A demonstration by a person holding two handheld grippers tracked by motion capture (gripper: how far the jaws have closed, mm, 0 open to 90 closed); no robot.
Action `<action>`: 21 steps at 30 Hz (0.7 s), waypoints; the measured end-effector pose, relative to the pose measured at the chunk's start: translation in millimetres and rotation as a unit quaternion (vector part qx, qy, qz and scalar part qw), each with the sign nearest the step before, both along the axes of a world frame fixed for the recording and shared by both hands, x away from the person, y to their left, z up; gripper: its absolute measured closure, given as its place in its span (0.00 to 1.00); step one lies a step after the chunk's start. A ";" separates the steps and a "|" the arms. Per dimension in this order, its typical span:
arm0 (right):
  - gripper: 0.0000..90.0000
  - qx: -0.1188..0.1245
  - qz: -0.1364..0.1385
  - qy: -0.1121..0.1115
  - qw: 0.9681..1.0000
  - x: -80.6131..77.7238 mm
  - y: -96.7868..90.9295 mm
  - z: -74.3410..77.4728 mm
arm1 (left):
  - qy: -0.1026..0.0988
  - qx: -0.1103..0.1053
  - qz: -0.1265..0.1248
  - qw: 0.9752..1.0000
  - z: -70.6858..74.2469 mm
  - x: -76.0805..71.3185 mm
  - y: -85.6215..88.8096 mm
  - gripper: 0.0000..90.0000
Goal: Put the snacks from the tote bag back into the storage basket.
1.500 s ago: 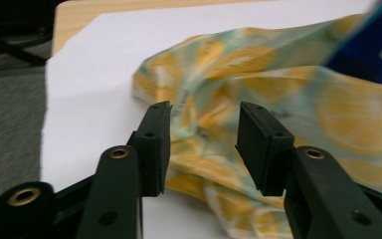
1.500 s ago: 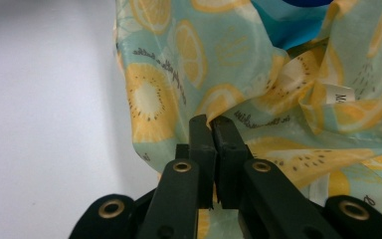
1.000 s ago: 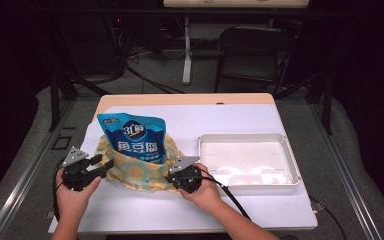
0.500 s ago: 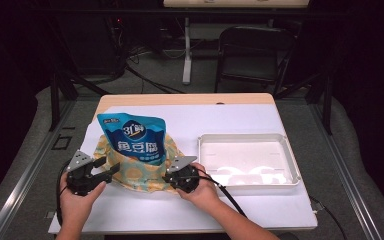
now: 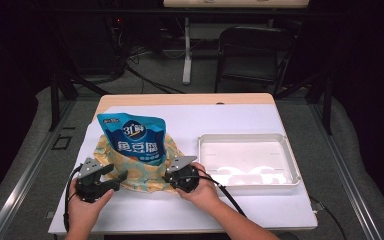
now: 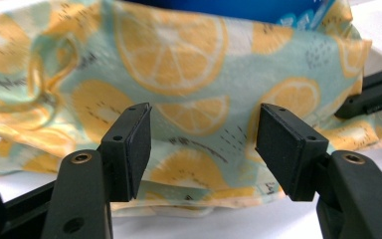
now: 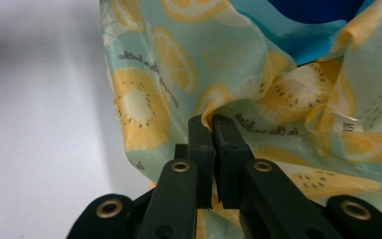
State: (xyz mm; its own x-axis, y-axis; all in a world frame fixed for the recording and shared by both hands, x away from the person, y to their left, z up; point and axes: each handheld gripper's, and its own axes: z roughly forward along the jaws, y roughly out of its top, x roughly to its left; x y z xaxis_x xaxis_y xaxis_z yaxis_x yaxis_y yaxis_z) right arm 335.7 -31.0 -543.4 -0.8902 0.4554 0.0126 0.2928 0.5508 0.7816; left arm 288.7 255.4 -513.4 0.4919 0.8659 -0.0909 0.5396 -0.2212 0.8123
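On the table [image 5: 260,210], a pouch [image 5: 136,141] lay on a cloth [image 5: 145,175] at the left, with a tray [image 5: 248,159] well apart to its right. The left gripper [image 5: 116,176] sat at the cloth's near left edge, the right gripper [image 5: 169,176] at its near right edge.

One pouch [image 5: 136,139], one cloth [image 5: 141,172], one tray [image 5: 290,160]

Soft printed cloth [image 6: 189,94], glossy pouch [image 5: 135,137], matt tongs [image 6: 204,149]
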 end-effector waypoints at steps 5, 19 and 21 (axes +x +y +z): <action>0.97 0.001 -0.002 0.000 1.000 0.3 0.0 -0.2 | 0.009 0.011 -0.007 1.000 -5.3 -0.7 -5.8 0.45; 0.96 0.003 0.001 0.000 1.000 -0.4 0.4 -0.6 | 0.030 0.020 -0.027 0.999 -12.2 1.1 -11.3 0.90; 0.96 0.003 0.001 0.000 1.000 -0.5 0.4 -0.7 | 0.028 0.021 -0.027 0.999 -12.6 1.3 -12.1 0.95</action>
